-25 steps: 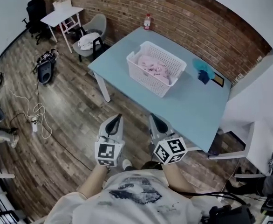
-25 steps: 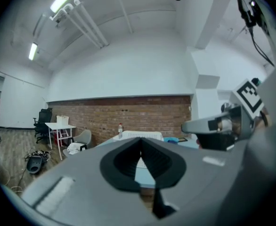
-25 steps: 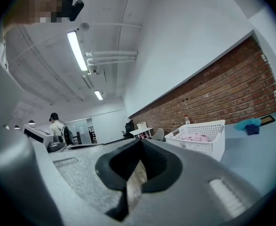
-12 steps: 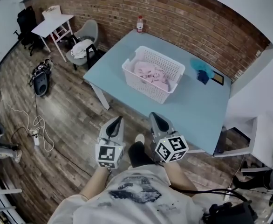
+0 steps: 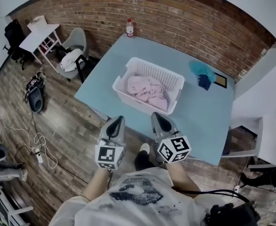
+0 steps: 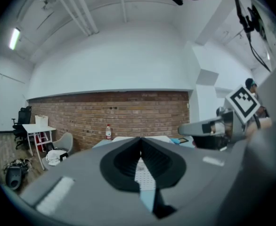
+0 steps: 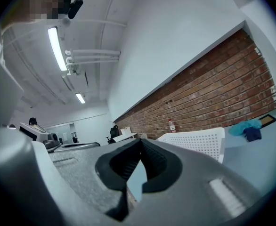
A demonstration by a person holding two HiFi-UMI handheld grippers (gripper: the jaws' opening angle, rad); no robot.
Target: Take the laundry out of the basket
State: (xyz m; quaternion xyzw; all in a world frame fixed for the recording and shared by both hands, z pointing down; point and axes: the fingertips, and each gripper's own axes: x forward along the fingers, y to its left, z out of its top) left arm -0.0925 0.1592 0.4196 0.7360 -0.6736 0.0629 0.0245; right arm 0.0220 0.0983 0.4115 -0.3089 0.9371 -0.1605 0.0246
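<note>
**A:** Laundry (image 5: 147,89), where was it?

**B:** Heaped pink in the basket (image 5: 152,66), close to the worktop's (image 5: 199,112) near edge. The basket's long axis ran parallel to that edge.

**A:** And the hands?

**B:** Both the left claw (image 5: 115,122) and right claw (image 5: 157,117) were pinched closed and empty. They were short of that edge and aimed at the basket, likely because nothing was within reach yet.

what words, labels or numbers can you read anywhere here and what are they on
No text here can be read.
Bottle: red label, too small to read.
Shirt: dark print, blurred, no letters legible.
Left cube and right cube: black and white square patterns only, no words or numbers.
</note>
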